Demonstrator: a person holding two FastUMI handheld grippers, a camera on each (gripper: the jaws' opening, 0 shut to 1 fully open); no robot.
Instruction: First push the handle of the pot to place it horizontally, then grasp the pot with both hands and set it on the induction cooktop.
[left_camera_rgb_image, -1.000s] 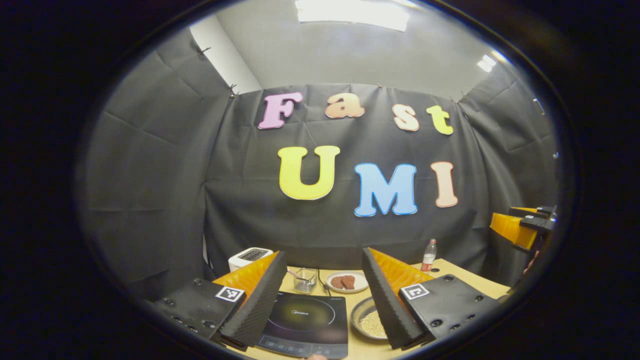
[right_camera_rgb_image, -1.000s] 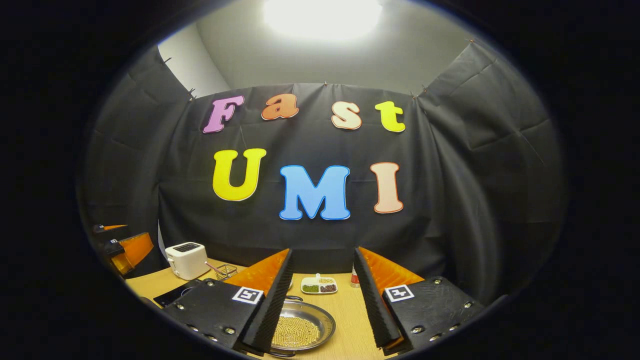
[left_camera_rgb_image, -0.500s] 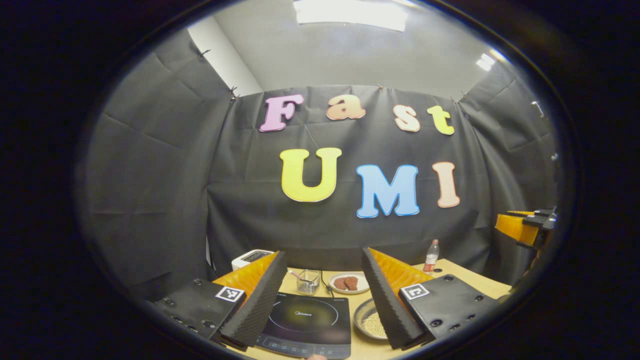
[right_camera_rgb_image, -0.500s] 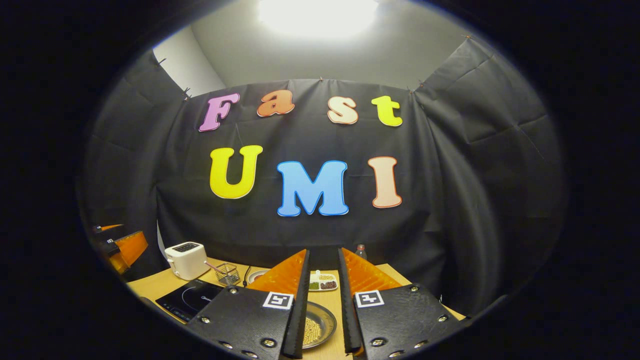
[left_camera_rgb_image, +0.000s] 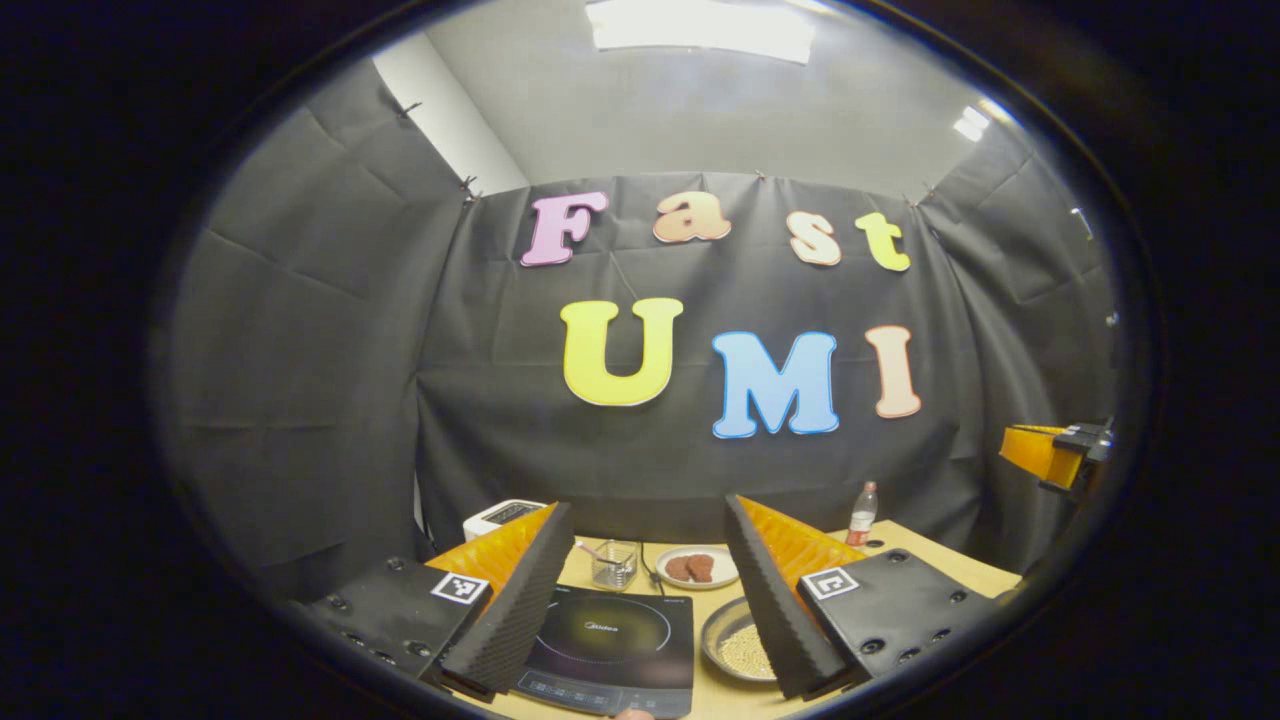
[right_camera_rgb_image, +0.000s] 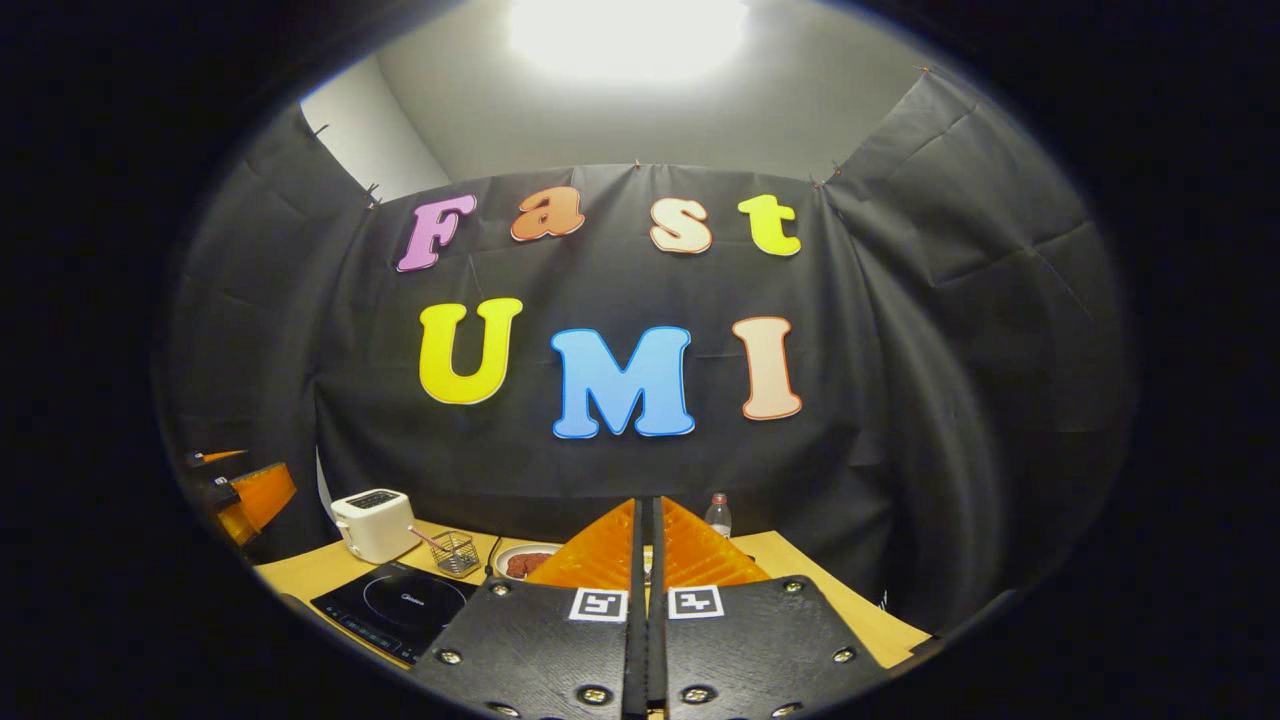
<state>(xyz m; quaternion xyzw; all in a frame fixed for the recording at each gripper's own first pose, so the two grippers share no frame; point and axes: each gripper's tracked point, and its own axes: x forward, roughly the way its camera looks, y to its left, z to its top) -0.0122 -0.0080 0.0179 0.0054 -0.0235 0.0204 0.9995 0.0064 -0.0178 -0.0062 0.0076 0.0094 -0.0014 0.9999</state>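
Claws raised above the near table edge

My right claw (right_camera_rgb_image: 645, 600) is clenched empty, my left claw (left_camera_rgb_image: 650, 600) released; the pot (left_camera_rgb_image: 735, 648), holding grains, sits on the table beside the induction cooktop (left_camera_rgb_image: 610, 645), under my left claw; handle direction unclear.

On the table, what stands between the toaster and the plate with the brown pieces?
A small wire basket with a utensil in it stands between the toaster and the plate, behind the cooktop. The right gripper view shows this.
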